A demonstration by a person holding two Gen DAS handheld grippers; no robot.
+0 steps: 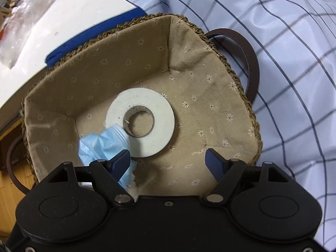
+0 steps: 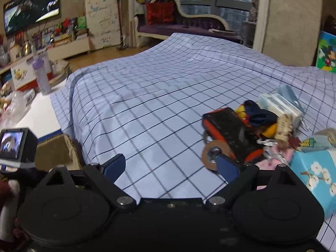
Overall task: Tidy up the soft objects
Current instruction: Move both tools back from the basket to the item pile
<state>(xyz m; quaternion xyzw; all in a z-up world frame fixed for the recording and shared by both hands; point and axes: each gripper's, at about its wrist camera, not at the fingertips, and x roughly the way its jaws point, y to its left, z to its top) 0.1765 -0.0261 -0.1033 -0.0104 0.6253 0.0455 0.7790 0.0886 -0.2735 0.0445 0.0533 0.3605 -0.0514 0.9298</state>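
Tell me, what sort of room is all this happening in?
Most likely a lived-in living room at home. A wall television hangs over cluttered shelves, a chaise sofa with a red cushion stands by the window, and the work surface wears a checked cloth.

Basket [image 1: 117,48] on checked cloth [image 1: 283,42], pile further right.
Inside basket: tape roll [image 1: 155,117] flat on floor, face mask [image 1: 100,145] touching roll's near-left edge. On cloth in right view: pile of objects [image 2: 252,124], tissue box [image 2: 315,172] before it.
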